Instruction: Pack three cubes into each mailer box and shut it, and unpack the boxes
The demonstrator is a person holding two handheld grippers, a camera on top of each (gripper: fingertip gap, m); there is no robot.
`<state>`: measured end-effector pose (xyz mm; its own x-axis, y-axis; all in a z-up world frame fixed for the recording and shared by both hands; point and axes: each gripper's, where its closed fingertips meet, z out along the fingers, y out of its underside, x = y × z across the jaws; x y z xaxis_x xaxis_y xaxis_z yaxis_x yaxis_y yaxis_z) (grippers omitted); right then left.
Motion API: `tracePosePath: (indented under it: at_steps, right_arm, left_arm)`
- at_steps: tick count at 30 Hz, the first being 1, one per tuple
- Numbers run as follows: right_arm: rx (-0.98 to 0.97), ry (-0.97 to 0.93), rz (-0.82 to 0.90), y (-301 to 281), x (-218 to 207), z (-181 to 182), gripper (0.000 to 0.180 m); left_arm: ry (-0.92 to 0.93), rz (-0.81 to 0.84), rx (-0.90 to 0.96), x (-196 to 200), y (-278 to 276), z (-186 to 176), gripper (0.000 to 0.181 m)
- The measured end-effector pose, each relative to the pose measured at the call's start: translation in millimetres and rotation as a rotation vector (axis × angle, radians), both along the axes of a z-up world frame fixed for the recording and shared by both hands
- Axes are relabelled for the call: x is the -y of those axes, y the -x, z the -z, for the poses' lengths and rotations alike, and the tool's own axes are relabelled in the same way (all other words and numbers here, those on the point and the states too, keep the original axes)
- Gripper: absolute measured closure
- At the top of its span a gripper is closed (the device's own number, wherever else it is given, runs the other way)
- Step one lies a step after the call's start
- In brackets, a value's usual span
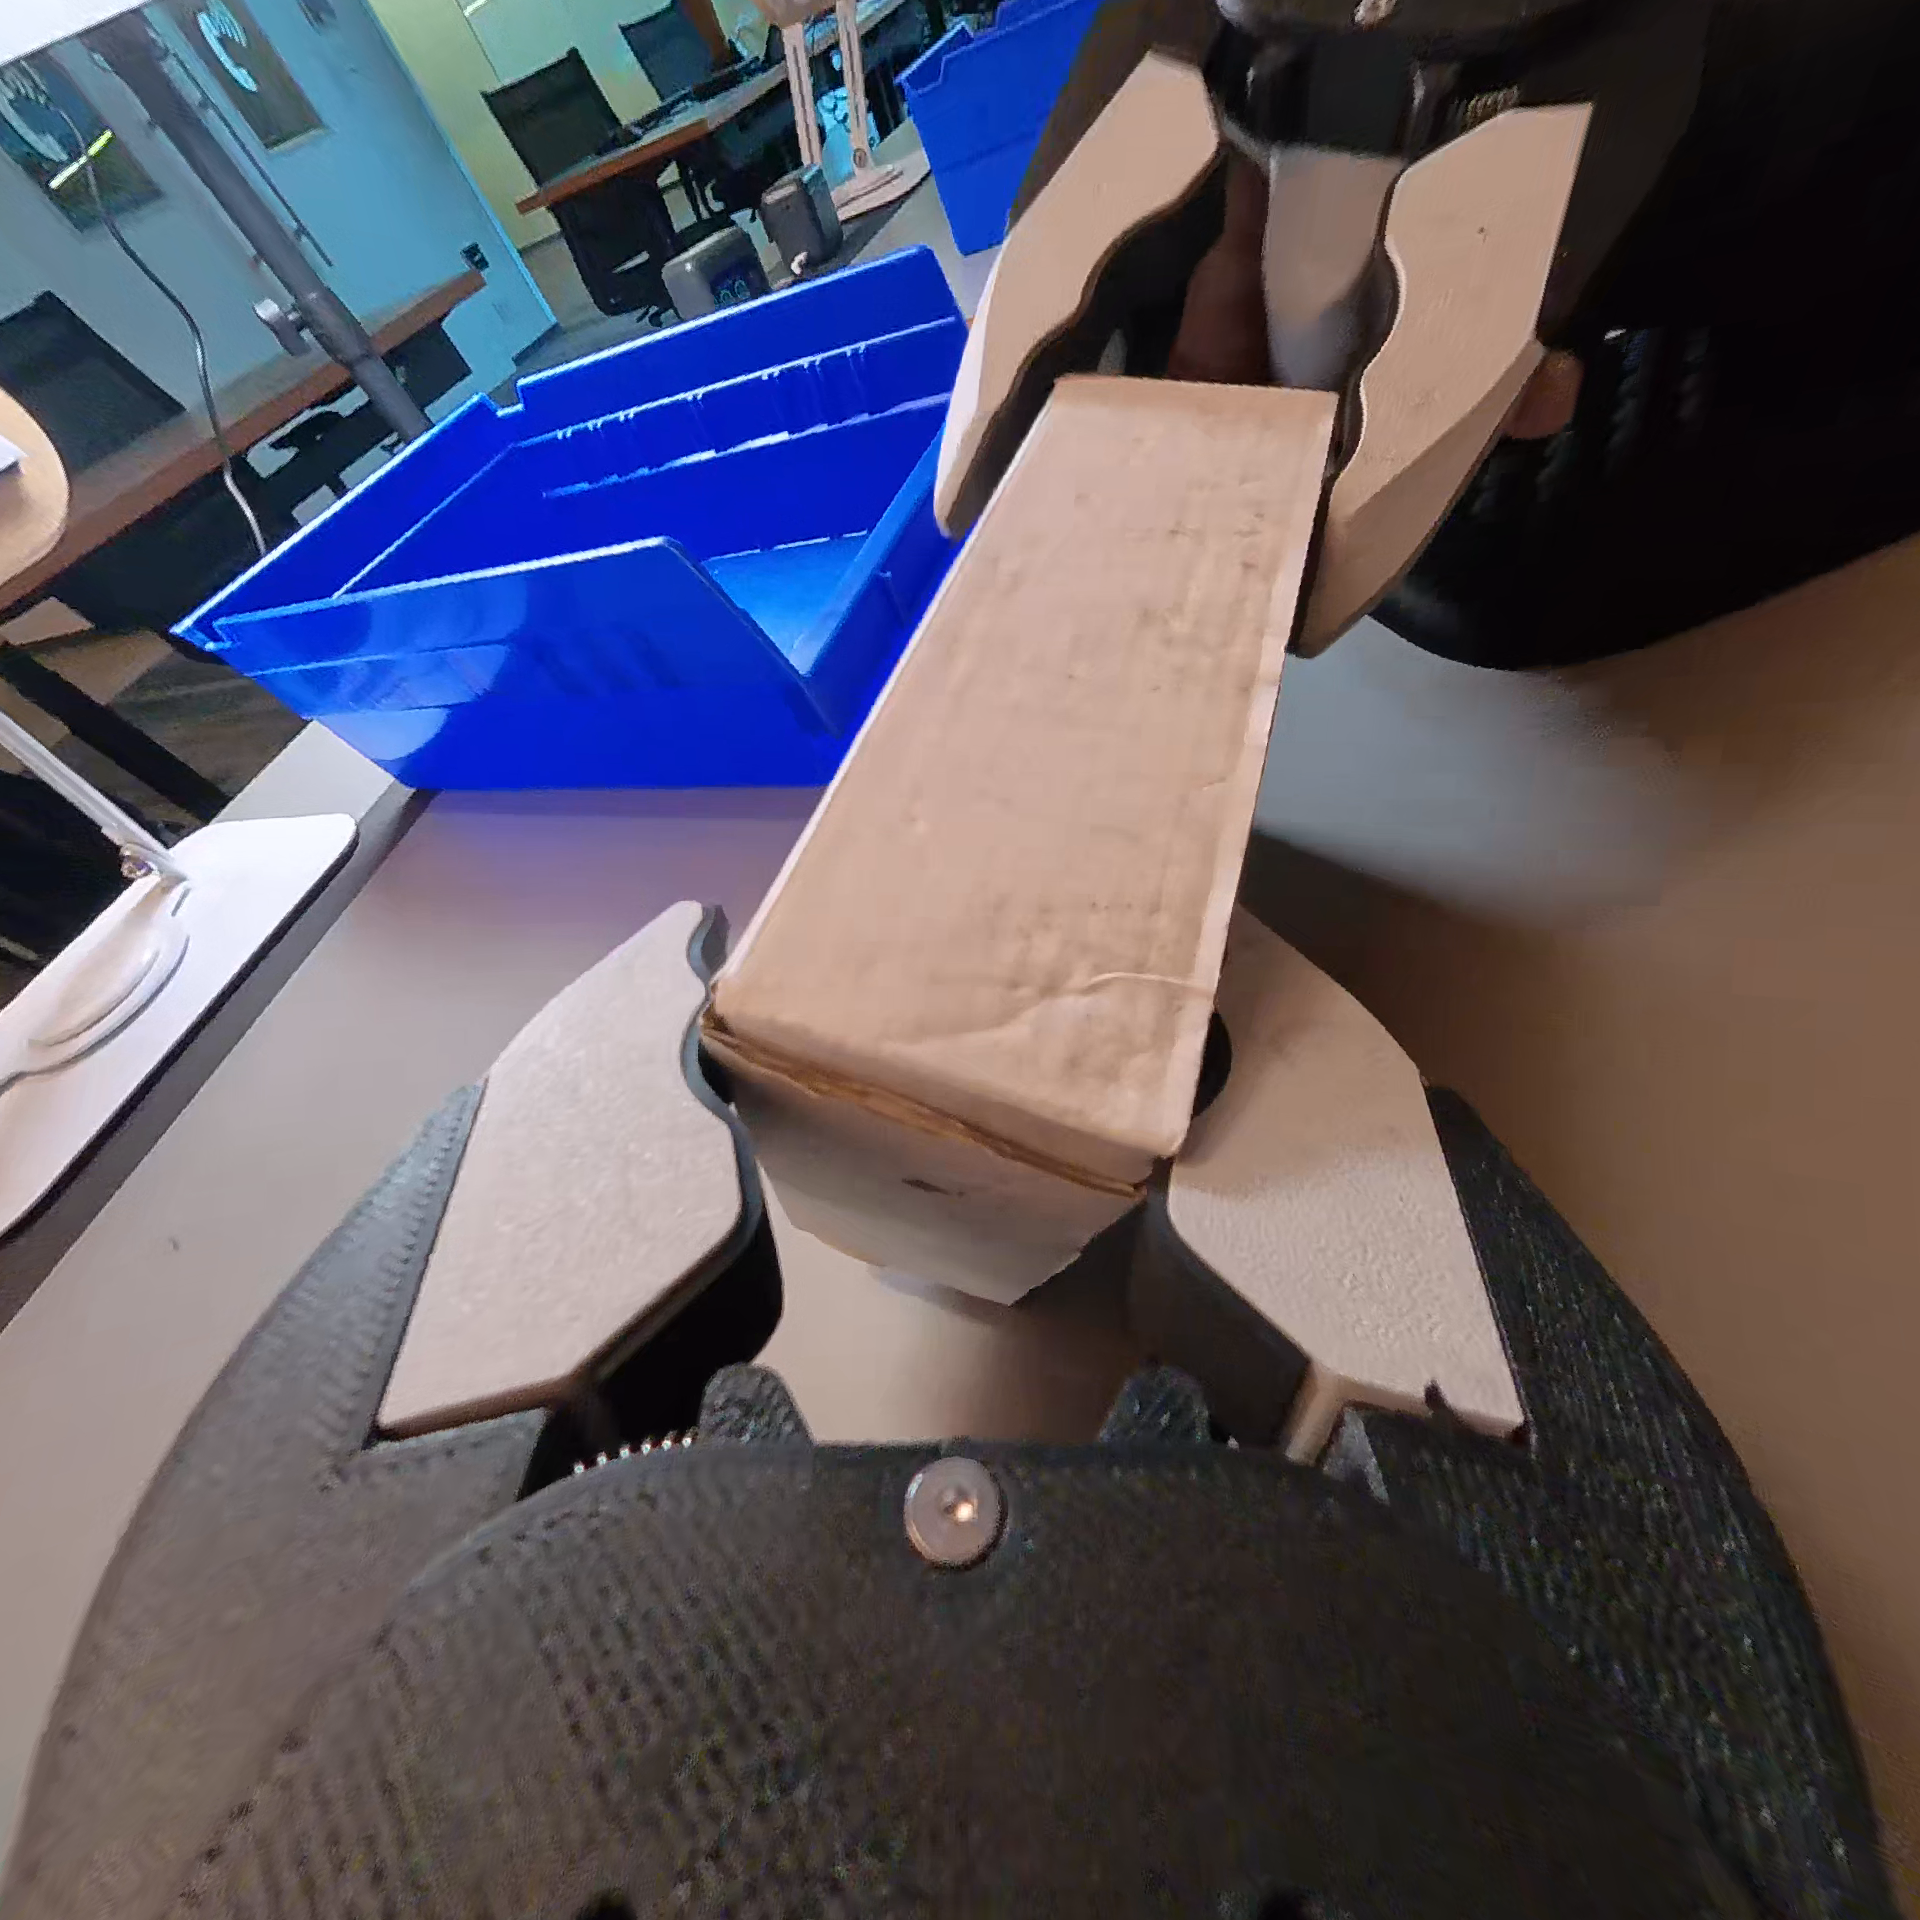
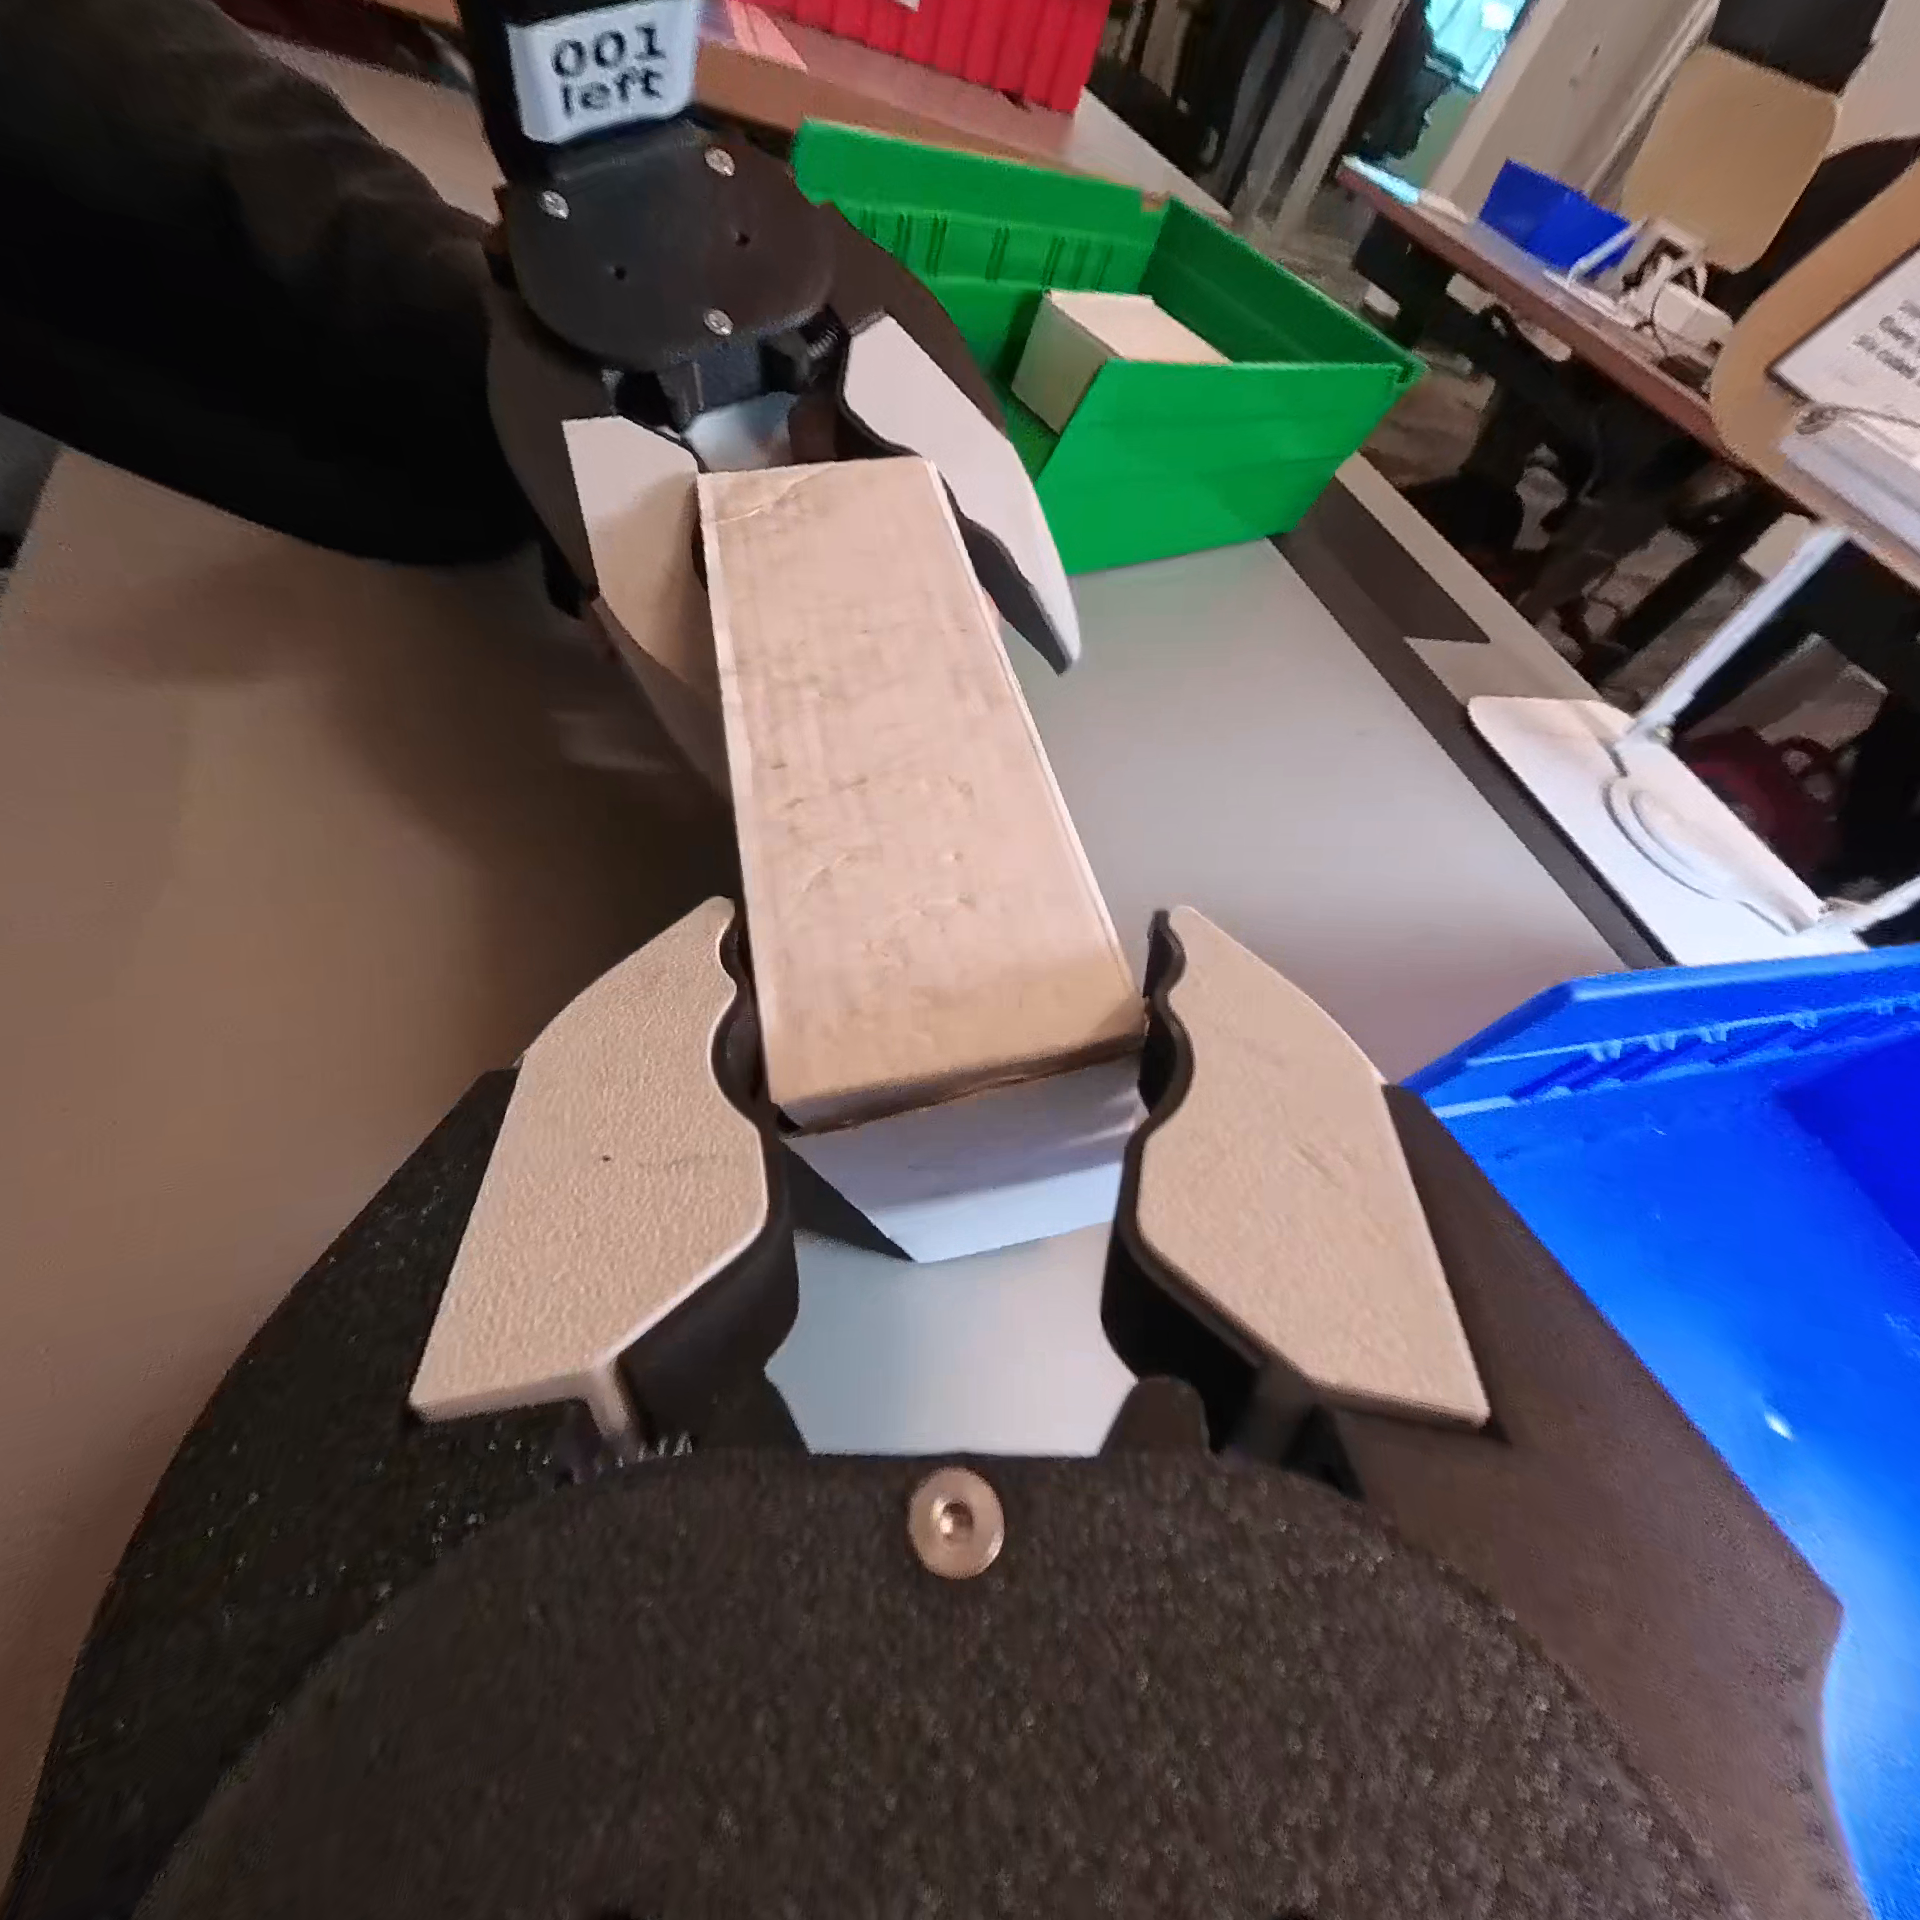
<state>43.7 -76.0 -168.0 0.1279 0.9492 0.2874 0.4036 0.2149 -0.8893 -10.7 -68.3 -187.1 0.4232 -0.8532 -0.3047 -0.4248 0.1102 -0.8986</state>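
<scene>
A long, closed, whitish mailer box [image 1: 1039, 779] is held by both ends just above the grey table [image 1: 520, 935]. My left gripper [image 1: 966, 1039] is shut on its near end. My right gripper [image 1: 1132, 520] faces me and is shut on the far end. In the right wrist view the same box [image 2: 883, 790] runs away from my right gripper [image 2: 945, 987], whose fingers press its two sides, to my left gripper [image 2: 831, 540]. No cubes are in view.
An empty blue bin [image 1: 582, 644] stands left of the box and shows in the right wrist view [image 2: 1714, 1195]. A green bin [image 2: 1195, 468] holds a small white box [image 2: 1101, 353]. A white lamp base [image 2: 1662, 810] sits at the table edge. A dark sleeve [image 2: 208, 260] is close.
</scene>
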Motion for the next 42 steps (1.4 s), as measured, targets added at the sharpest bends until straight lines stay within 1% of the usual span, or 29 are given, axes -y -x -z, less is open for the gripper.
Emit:
tracePosePath:
  at_steps: [2, 4, 7, 9, 11, 14, 18, 23, 28, 31, 33, 35, 37, 38, 42]
  right_arm:
    - [-0.002, -0.030, 0.032, -1.2, -1.6, -9.0, 0.111]
    - [0.015, -0.077, 0.100, -2.2, -5.8, -17.9, 0.110]
    - [0.093, -0.280, 0.173, 1.4, -5.4, -28.3, 0.112]
    - [0.154, -0.374, 0.209, 5.4, -4.0, -31.6, 0.115]
    - [0.188, -0.473, 0.232, 9.6, -2.6, -35.8, 0.119]
    - [0.205, -0.561, 0.249, 15.8, 0.4, -39.6, 0.131]
    - [0.217, -0.620, 0.279, 18.3, -0.1, -42.8, 0.139]
    - [0.233, -0.664, 0.278, 23.0, -0.3, -42.6, 0.146]
    - [0.315, -0.789, 0.262, 32.6, 2.5, -38.0, 0.150]
    - [0.382, -0.885, 0.265, 35.6, 2.2, -35.1, 0.151]
    - [0.403, -0.910, 0.263, 38.8, 3.2, -33.5, 0.156]
    - [0.438, -0.948, 0.257, 43.1, 2.8, -31.3, 0.167]
    - [0.446, -0.978, 0.259, 48.5, -0.1, -31.5, 0.172]
    - [0.454, -0.975, 0.258, 50.5, -1.8, -30.6, 0.178]
    - [0.454, -0.874, 0.233, 51.3, -4.3, -34.0, 0.178]
  left_arm:
    - [0.005, -0.024, -0.006, -2.2, 2.1, 0.4, 0.095]
    - [0.014, -0.045, 0.002, -5.1, 4.6, 0.1, 0.095]
    - [0.043, -0.057, 0.015, -7.6, 5.5, -0.1, 0.095]
    - [0.068, -0.068, 0.013, -8.3, 5.9, 0.5, 0.095]
    - [0.108, -0.076, 0.022, -7.9, 6.1, 1.0, 0.094]
    - [0.137, -0.094, 0.028, -8.4, 9.2, 1.9, 0.095]
    - [0.119, -0.136, -0.006, -10.8, 12.5, 3.8, 0.096]
    - [0.149, -0.133, 0.001, -12.6, 14.8, 4.5, 0.096]
    - [0.166, -0.121, -0.032, -8.5, 12.4, 5.7, 0.096]
    - [0.169, -0.142, -0.061, -7.7, 13.6, 5.9, 0.097]
    - [0.160, -0.147, -0.079, -5.6, 13.7, 3.8, 0.098]
    - [0.163, -0.151, -0.093, -2.9, 11.9, 3.4, 0.099]
    - [0.143, -0.122, -0.118, 4.7, 5.7, 4.6, 0.099]
    - [0.121, -0.135, -0.136, 6.6, 3.9, 5.1, 0.099]
    - [0.022, -0.173, -0.146, -0.7, 8.1, 0.6, 0.098]
